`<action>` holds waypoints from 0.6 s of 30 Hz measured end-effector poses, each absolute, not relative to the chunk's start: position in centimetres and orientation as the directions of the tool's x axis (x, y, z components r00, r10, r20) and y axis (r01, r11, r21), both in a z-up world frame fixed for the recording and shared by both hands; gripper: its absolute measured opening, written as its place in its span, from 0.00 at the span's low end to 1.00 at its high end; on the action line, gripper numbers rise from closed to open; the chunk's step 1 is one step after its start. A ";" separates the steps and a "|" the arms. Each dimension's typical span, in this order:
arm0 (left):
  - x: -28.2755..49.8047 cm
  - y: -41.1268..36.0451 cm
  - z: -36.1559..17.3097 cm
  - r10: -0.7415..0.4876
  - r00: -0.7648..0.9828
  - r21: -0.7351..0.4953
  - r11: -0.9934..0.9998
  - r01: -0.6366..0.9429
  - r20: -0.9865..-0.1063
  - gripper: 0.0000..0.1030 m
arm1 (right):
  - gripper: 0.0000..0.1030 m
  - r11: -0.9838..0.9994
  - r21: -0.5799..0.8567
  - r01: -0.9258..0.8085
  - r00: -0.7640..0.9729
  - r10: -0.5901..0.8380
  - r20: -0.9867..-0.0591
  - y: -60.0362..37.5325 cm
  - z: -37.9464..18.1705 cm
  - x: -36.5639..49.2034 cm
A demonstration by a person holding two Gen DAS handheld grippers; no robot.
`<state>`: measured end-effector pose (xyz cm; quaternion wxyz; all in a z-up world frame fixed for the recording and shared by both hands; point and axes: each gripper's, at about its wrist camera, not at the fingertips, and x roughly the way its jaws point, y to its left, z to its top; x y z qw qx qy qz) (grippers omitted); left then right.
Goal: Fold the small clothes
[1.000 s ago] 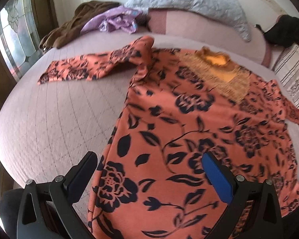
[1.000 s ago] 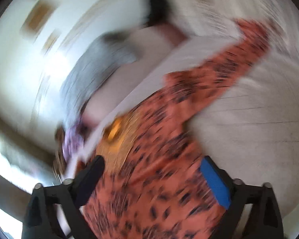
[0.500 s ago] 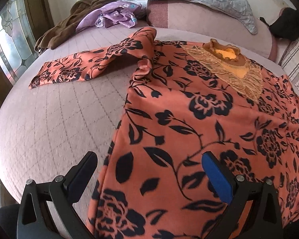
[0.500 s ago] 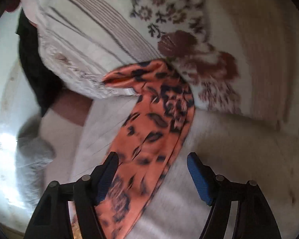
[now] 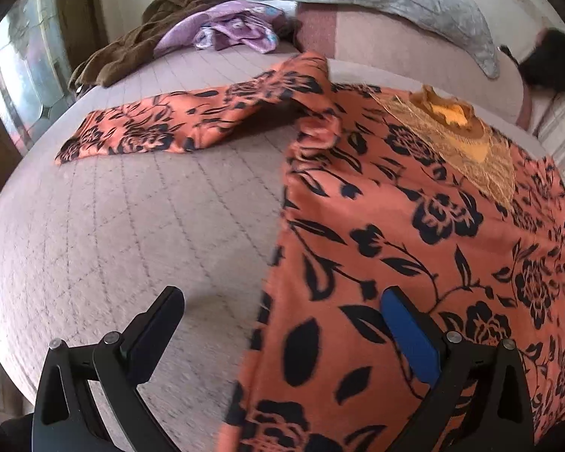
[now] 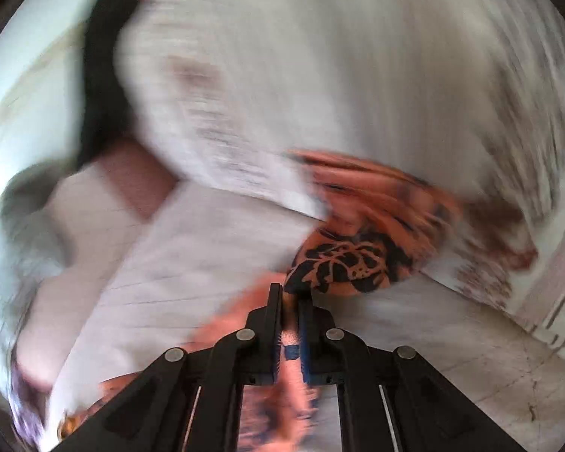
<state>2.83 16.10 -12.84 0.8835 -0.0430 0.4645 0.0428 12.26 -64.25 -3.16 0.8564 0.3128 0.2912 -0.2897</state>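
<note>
Lying spread on the bed [image 5: 132, 233], filling the right half of the left wrist view: orange floral top [image 5: 414, 245], one sleeve [image 5: 177, 128] stretching toward upper left. Hovering wide apart at bottom centre: left tongs [image 5: 282, 324], gripping nothing. Pinching narrow on blurred orange sleeve cloth [image 6: 350, 260], lower centre: right tongs [image 6: 290, 301].

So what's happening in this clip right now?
A person with two handheld grippers is starting to fold an orange top with black floral print, spread flat on a pale quilted bed. The right gripper has shut on the top's sleeve near a striped pillow. The left gripper hangs open over the top's side edge, gripping nothing. The other sleeve lies stretched out.
</note>
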 end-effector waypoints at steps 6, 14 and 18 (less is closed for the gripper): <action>2.6 17.6 -12.3 0.022 0.590 -0.088 0.984 -0.158 -0.807 1.00 | 0.08 0.924 0.298 0.240 0.873 -0.071 -0.482 -44.7 5.7 15.7; 1.6 18.5 -11.2 0.023 0.611 -0.094 0.983 -0.159 -0.792 1.00 | 0.82 0.973 0.224 -0.059 0.660 0.207 -0.723 -25.3 -7.6 17.6; 1.8 18.5 -9.7 -0.024 0.627 -0.159 0.974 -0.160 -0.778 1.00 | 0.82 0.956 0.292 -0.020 0.663 0.232 -0.712 -27.8 -8.4 16.0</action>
